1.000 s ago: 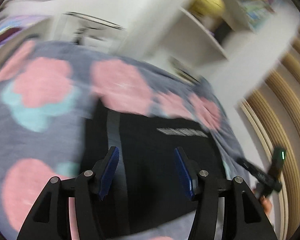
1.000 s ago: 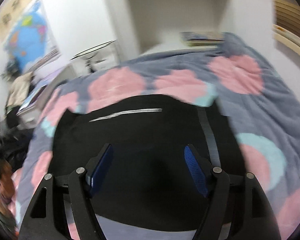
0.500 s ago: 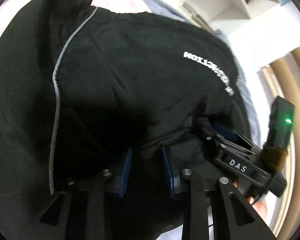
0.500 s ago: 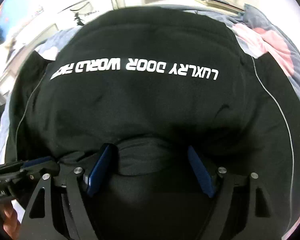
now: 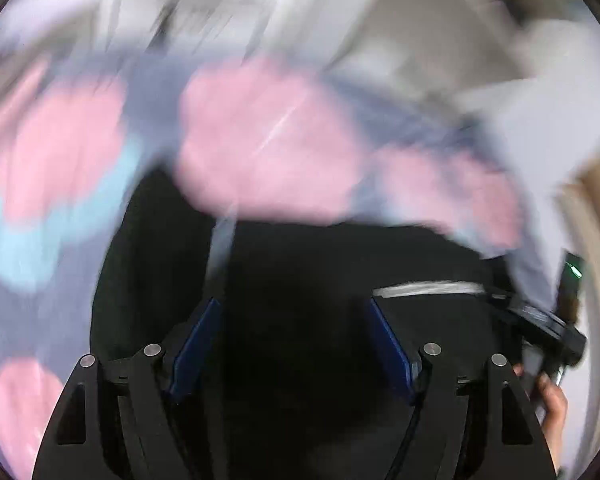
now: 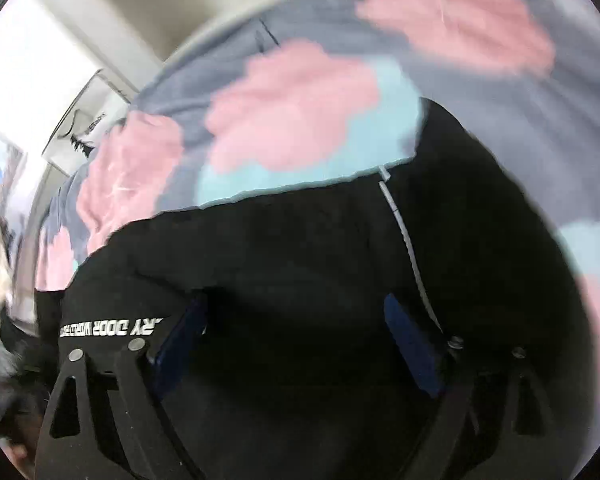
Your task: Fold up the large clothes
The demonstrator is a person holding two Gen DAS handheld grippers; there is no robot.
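Half a second ago both claws were down in the cloth, the left one nearly pinched on a bunched edge of the black garment [image 6: 300,248] with the right beside it; now both have pulled back and up, and the fabric that filled each view lies lower, on the flowered blanket [image 6: 300,112] of the bed. The left claw [image 5: 292,344] stands with its blue pads [image 5: 194,352] wide apart and nothing between them, only dark cloth underneath. The right claw [image 6: 296,344] is likewise spread, its pads clear of the fabric as far as the blur allows. In the left wrist view the right claw shows at the far right edge, held in the person's hand [image 5: 552,404].

The garment's far edge now runs straight across the blanket, the white lettering [image 6: 112,326] sits near the left pad in the right wrist view, and a pale piping line [image 6: 408,248] runs down its right part. My reading: a fold has just been laid and released, and the next grasp is not yet begun; both views are smeared by motion
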